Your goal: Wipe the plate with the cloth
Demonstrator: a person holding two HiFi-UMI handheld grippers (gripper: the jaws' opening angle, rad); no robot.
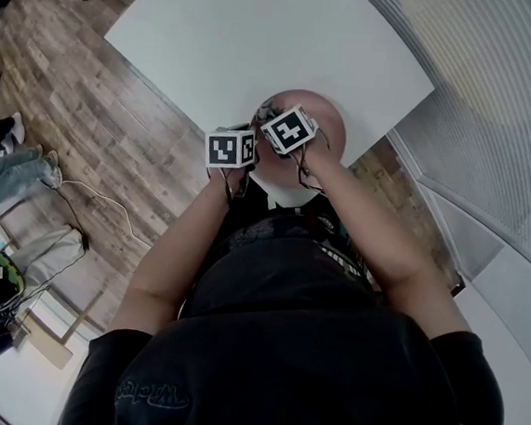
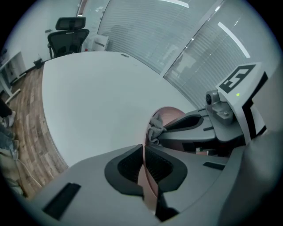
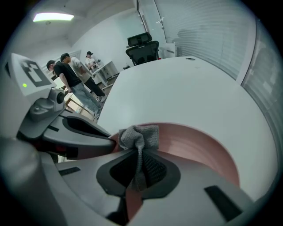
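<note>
The broad white table (image 1: 263, 39) fills the far part of the head view. At its near edge, close to the person's body, is the round pink plate (image 3: 199, 148). The left gripper (image 2: 143, 165) has its jaws clamped together on the plate's thin rim, which runs edge-on between them. The right gripper (image 3: 140, 170) is pinched tight on a small grey knitted cloth (image 3: 139, 137), whose bunched top lies against the plate's inner face near the rim. By this reading the wiping step itself is in hand, with one tool steadying and the other rubbing. The next move probably calls for sweeping the cloth across the open pink face while the left grip stays firm, so that the plate neither twists nor slips. In the head view the marker cubes and forearms cover most of the plate, and the gripper bodies hide its near part. No view shows whether it rests on the table or is held clear, nor how much is already wiped.
</note>
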